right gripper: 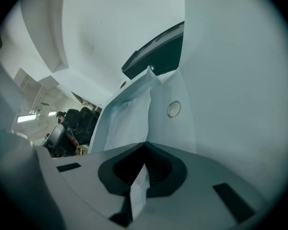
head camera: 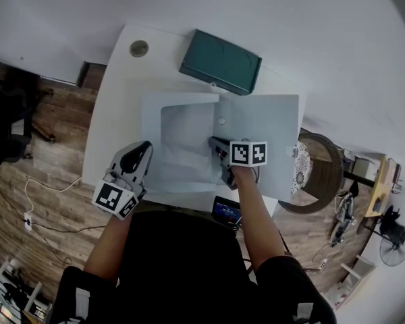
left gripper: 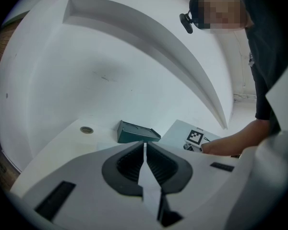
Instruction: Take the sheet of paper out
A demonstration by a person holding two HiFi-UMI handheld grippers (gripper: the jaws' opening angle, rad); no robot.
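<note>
— Where's the paper at this moment?

— Watching remotely through the head view: a white table (head camera: 118,106) seen from above; a pale blue folder (head camera: 270,137) lies open on it, its flap spread to the right, a round snap button (head camera: 221,121) at the fold; the sheet of paper (head camera: 185,133) lies inside the folder's left half, showing as a whiter rectangle.

— And the two claws?

— My left gripper (head camera: 146,147) is pressed together on the folder's left edge; its own view shows a thin pale strip pinched between the ribbed pads. My right gripper (head camera: 214,144) points down at the middle, beside the fold; its jaws are closed on a thin white edge, which I read as the sheet of paper.

— Anything else on the table?

— A dark green box (head camera: 221,62) at the far edge, just beyond the folder.
</note>
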